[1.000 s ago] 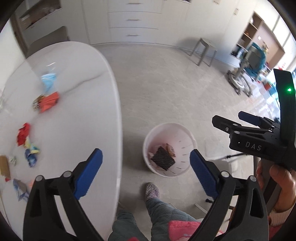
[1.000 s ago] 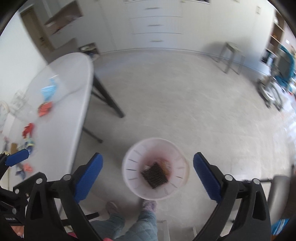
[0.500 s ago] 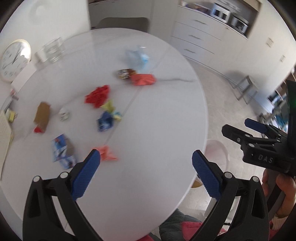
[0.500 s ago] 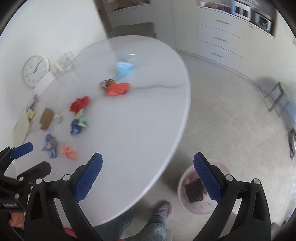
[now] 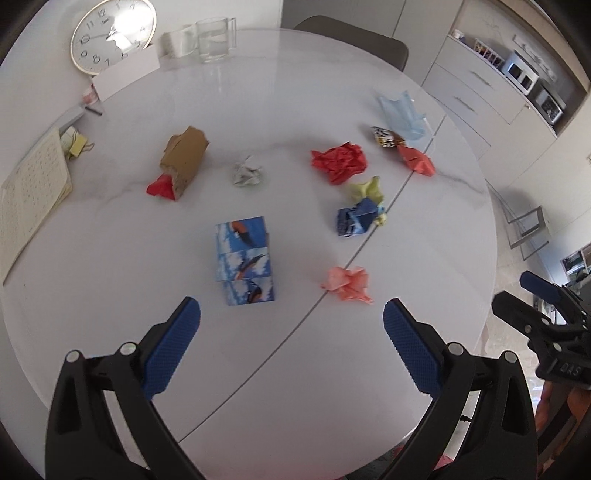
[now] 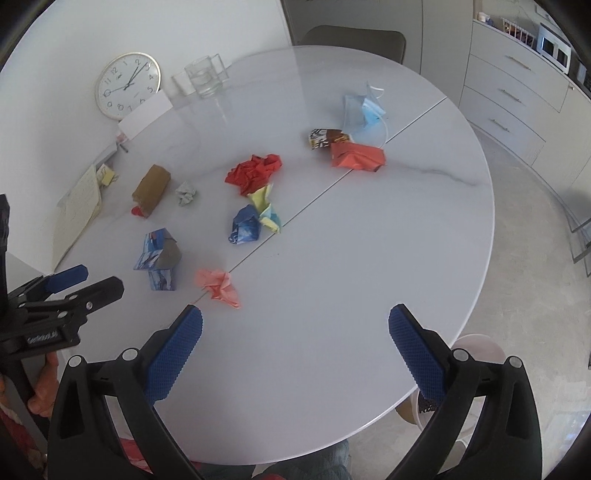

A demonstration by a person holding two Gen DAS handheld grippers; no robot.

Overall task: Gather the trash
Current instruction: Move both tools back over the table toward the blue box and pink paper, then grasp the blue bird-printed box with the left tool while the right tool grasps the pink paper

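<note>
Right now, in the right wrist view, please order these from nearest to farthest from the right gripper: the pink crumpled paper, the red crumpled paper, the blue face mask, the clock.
1. The pink crumpled paper, just ahead of the right gripper, slightly left.
2. The red crumpled paper, mid-table.
3. The blue face mask, far side, to the right.
4. The clock, against the wall, far left.

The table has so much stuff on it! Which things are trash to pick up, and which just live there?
Trash to collect: pink crumpled paper, blue printed carton, red paper ball, brown torn box, face mask.

Just lying about: clock, glass jug, notepad.
</note>
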